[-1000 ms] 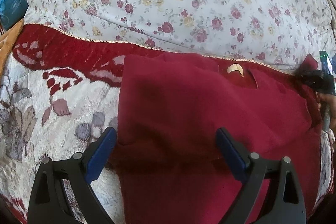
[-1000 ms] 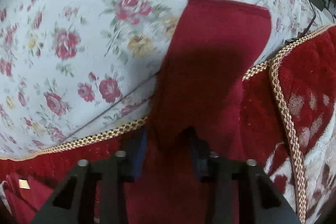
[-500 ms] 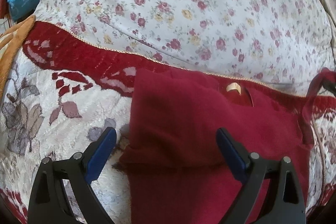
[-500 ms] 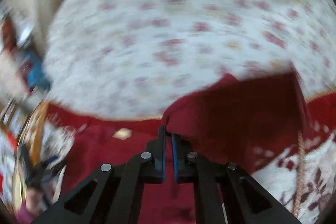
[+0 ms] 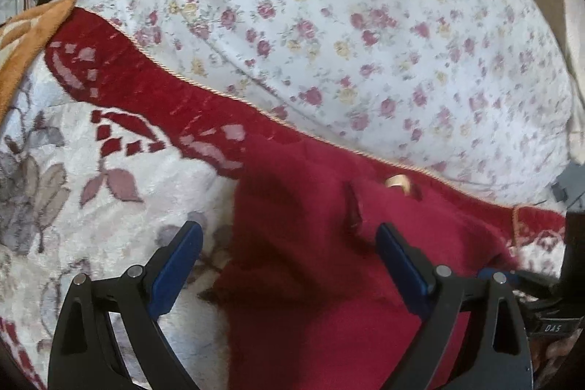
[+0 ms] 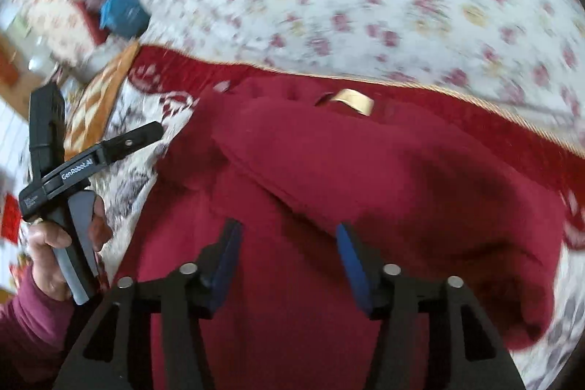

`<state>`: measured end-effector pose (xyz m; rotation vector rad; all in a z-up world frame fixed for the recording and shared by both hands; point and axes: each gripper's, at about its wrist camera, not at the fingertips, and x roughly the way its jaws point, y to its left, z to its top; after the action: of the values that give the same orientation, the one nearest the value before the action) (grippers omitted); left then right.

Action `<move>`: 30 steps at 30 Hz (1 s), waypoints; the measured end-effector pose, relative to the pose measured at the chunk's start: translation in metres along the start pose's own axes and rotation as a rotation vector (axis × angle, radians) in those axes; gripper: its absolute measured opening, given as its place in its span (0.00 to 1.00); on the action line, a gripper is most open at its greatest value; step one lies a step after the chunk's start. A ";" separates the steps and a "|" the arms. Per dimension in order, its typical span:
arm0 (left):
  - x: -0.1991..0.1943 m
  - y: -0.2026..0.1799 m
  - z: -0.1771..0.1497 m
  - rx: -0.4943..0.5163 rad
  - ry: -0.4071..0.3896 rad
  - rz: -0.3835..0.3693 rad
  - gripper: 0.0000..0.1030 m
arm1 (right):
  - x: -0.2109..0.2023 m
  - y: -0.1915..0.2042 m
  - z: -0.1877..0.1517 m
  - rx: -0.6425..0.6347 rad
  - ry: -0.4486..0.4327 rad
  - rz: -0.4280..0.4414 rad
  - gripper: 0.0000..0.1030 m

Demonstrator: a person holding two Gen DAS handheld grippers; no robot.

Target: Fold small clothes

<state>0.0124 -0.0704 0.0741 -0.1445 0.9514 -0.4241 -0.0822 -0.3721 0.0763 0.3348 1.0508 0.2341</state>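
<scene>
Garment lay on the bed rug, one side folded across, more folds left. My right tool was opening, nothing between; left tool wide, empty.

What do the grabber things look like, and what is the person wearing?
Each gripper is black, with two forked fingers, silver rivets and blue pads: the left gripper and the right gripper. From the side, the left one bears white "GenRobot.AI" lettering and a grey trigger. The hand on it comes out of a maroon sleeve.
</scene>
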 end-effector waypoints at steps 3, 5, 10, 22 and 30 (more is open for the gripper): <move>0.003 -0.006 -0.002 0.011 0.001 -0.011 0.94 | -0.030 -0.009 -0.015 -0.001 -0.056 -0.085 0.64; 0.009 -0.011 -0.002 0.022 0.017 -0.017 0.94 | -0.054 -0.019 -0.024 0.019 -0.107 -0.178 0.66; 0.018 -0.038 0.008 0.097 0.021 0.037 0.94 | -0.095 -0.059 -0.047 0.157 -0.175 -0.383 0.69; 0.068 -0.047 0.016 0.010 0.093 -0.029 0.83 | -0.063 -0.079 -0.050 0.146 -0.164 -0.431 0.61; 0.067 -0.061 0.015 0.065 0.084 -0.003 0.46 | -0.061 -0.084 -0.048 0.184 -0.173 -0.392 0.60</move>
<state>0.0410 -0.1542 0.0503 -0.0697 1.0191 -0.4663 -0.1510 -0.4636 0.0714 0.3016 0.9467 -0.2411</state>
